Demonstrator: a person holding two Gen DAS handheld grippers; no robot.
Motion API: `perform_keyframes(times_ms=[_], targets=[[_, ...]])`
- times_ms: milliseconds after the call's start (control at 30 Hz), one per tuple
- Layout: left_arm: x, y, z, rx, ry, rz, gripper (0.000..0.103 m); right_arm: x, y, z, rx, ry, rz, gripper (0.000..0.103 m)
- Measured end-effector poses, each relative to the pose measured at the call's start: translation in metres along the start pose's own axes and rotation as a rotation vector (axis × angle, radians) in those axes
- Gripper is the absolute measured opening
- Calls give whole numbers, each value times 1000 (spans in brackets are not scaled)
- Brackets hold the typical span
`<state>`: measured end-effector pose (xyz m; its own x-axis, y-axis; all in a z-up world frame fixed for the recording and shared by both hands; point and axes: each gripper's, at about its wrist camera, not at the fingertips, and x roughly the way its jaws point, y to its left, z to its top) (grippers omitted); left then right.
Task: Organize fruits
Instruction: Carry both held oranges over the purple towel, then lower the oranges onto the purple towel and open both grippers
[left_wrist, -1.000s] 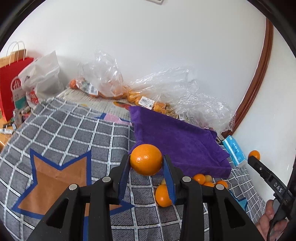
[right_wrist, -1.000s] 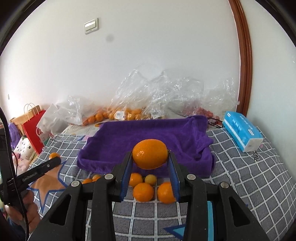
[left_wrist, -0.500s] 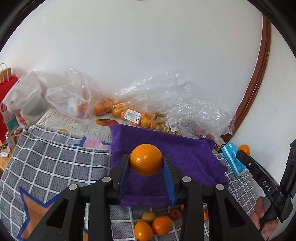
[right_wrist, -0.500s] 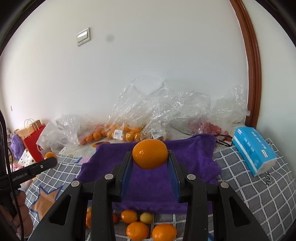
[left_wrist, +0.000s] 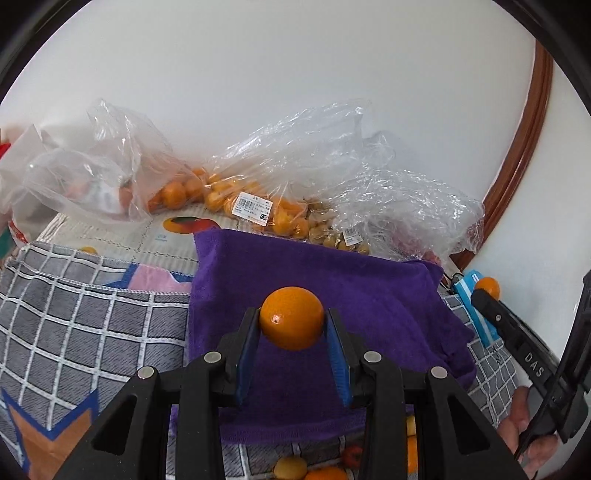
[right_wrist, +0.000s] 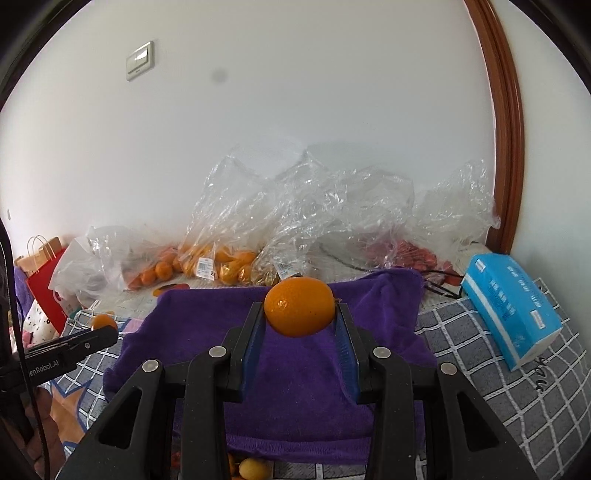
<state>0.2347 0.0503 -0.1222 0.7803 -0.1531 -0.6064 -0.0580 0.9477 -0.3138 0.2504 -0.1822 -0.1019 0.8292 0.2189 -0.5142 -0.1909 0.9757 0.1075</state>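
A grey checked blanket (right_wrist: 491, 354) is covering the surface, lying under nearly everything else. On its middle a purple towel (left_wrist: 369, 288) is spreading out, its far edge reaching toward a row of clear plastic bags (right_wrist: 306, 206) that are leaning against the white wall; the bags on the left are holding small oranges, and the one at the far right is holding something red that is too blurred to name. To the right of the towel a blue tissue pack (right_wrist: 513, 306) is lying on the blanket, just beside the towel's right edge. At the far left a red paper bag (right_wrist: 44, 280) is standing beside a white plastic bag. The left gripper (left_wrist: 292, 332) is hanging over the near half of the towel, its two blue-padded fingers pressing on either side of a round orange (left_wrist: 291, 318) and holding it clear of the cloth. The right gripper (right_wrist: 300, 325) is hanging over the towel as well, its fingers clamping a second, slightly oval orange (right_wrist: 299, 306) in the same way. A few small loose fruits (left_wrist: 291, 467) are sitting on the blanket just in front of the towel's near edge, partly hidden behind the gripper bodies.
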Motion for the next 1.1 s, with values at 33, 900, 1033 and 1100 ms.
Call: perform_keyframes(times_ms=[33, 900, 1033, 1100], targets=[[4, 0, 0, -4, -3, 0, 34, 5, 0, -2, 2, 4, -6, 38], [50, 11, -19, 46, 92, 15, 34, 70, -23, -41, 47, 271, -8, 38], [50, 10, -19, 47, 94, 13, 34, 71, -25, -42, 64, 276, -3, 38], [51, 11, -19, 43, 100, 12, 34, 70, -26, -42, 65, 275, -6, 38]])
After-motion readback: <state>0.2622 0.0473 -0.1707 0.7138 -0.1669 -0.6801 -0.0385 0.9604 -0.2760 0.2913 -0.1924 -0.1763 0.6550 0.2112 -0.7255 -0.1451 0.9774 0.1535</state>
